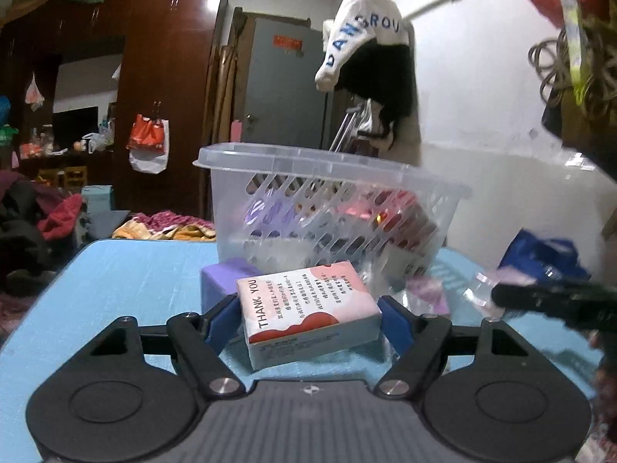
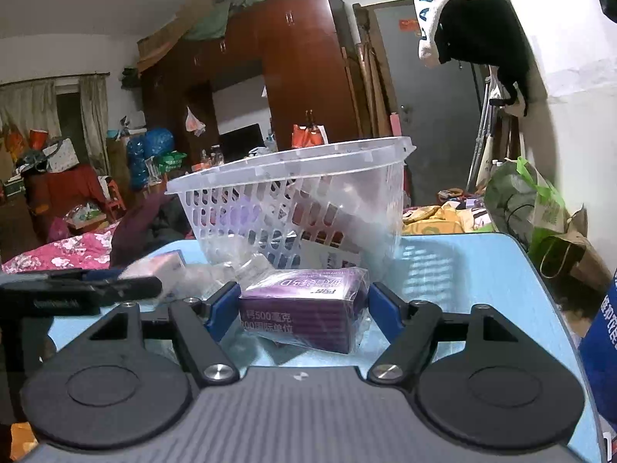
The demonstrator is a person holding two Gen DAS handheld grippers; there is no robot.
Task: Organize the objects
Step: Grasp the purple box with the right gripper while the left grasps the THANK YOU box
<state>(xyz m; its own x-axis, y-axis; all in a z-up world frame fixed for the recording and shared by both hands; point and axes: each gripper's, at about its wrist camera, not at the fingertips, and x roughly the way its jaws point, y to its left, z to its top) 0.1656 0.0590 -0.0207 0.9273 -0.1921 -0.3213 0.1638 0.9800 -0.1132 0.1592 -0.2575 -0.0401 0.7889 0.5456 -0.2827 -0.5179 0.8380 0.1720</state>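
Observation:
My left gripper (image 1: 306, 314) is shut on a pink and white "THANK YOU" box (image 1: 308, 308), just above the blue table (image 1: 115, 289). A purple block (image 1: 219, 277) sits behind it on the left. My right gripper (image 2: 300, 301) is shut on a purple box in clear wrap (image 2: 304, 308), low over the table (image 2: 482, 277). A clear slotted plastic basket (image 1: 327, 208) stands just beyond both grippers and holds purple and red packs. It also shows in the right wrist view (image 2: 293, 200). The right gripper's black arm (image 1: 555, 301) shows at the right of the left wrist view.
Loose clear wrap and a pink pack (image 2: 166, 266) lie left of the purple box. The left gripper's arm (image 2: 77, 293) is at the left. A blue bag (image 1: 540, 254) sits off the table's right edge. Bedding (image 2: 69, 250) and bags (image 2: 532, 208) surround the table.

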